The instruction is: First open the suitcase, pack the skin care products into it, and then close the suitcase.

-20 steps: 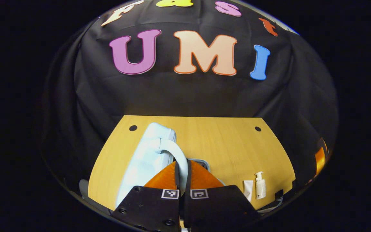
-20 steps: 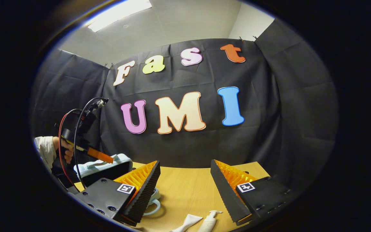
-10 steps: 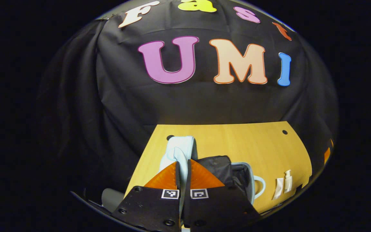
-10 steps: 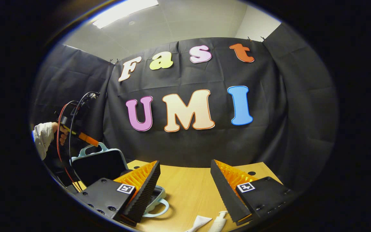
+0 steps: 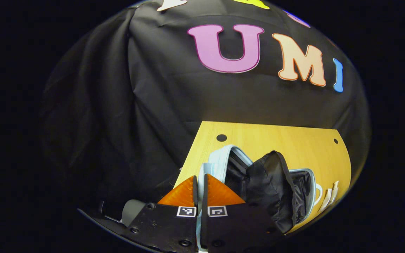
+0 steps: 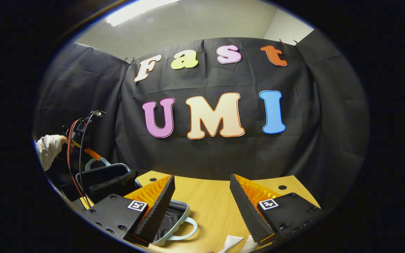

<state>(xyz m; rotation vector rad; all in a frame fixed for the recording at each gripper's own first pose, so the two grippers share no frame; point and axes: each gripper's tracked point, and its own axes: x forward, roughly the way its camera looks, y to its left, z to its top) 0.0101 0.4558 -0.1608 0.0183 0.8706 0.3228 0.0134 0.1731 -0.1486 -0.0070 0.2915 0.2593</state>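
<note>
The suitcase [image 5: 272, 182] lies on the desk [image 5: 294, 140] with its pale blue lid [image 5: 220, 161] swung up and back, the dark lining [image 5: 269, 186] sagging across the opening. The lid's handle [image 5: 199, 182] is pinched between the closed left tongs [image 5: 199, 184]. It is judged a small, light case with a stiff shell and a soft, floppy lining (the lining may drape into the way when things are dropped in). The handle is the sound place to hold the lid, since the smooth shell would likely slip.

The skin care products [image 5: 330, 196], a tube and a pump bottle, lie on the desk just beyond the second handle [image 5: 317, 195] on the lower half. They are judged light and slick, best taken across their bodies.

In the right gripper view the right tongs [image 6: 202, 203] are spread wide and hold nothing, above the desk near the case's lower half [image 6: 174, 221], with the tube [image 6: 231, 242] just below them. Farther off, the left tongs and a sleeve [image 6: 47, 151] are seen at the raised lid.

Compared with half a second ago, the lid has been tilted further back and much more of the lining is exposed; a second ago the case was barely open.
</note>
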